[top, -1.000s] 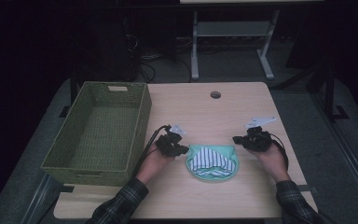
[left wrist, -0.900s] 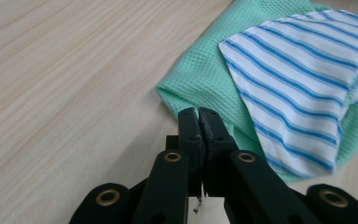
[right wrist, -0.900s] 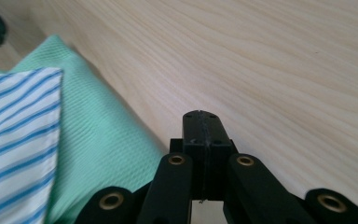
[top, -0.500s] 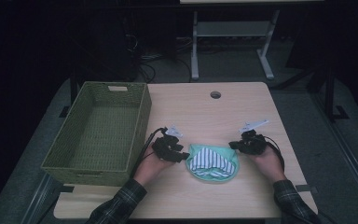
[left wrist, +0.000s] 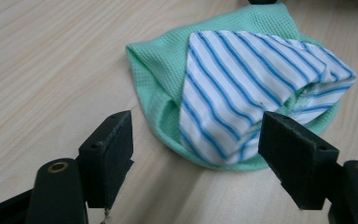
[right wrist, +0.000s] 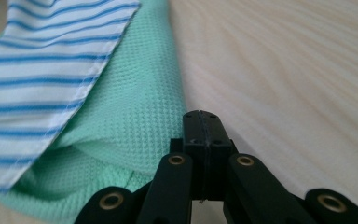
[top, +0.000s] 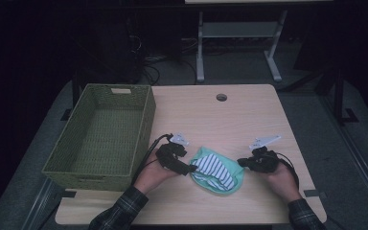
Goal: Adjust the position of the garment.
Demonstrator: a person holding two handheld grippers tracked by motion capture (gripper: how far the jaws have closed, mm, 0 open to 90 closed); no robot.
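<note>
**Folded cloth between two hand-held grippers, just released on one side**

While the green cloth (top: pixel 218 172) lies bunched on the wooden table (top: pixel 230 115), a little to the right of the woven basket (top: pixel 100 134), the left gripper (top: pixel 188 168) stands at the cloth's basket-side edge with its jaws apart. They have just been opening, and in the left gripper view the pads straddle the near fold without pressing it. A white, blue-striped panel (left wrist: pixel 256 88) faces up inside the green layer. The right gripper (right wrist: pixel 201 125) sits at the cloth's far edge, away from the basket, with its jaws pressed together; in the right gripper view the closed tip lies just beside the green hem, and no fabric appears pinched between the pads. The basket stands empty.

Risk, as judged from this arrangement: with neither tool holding fabric, the loose fold may spring open or slump. A closed right tip pushed against the hem would likely shove the whole bundle toward the basket rather than lift it, and a shallow left bite could catch the striped layer alone.
</note>
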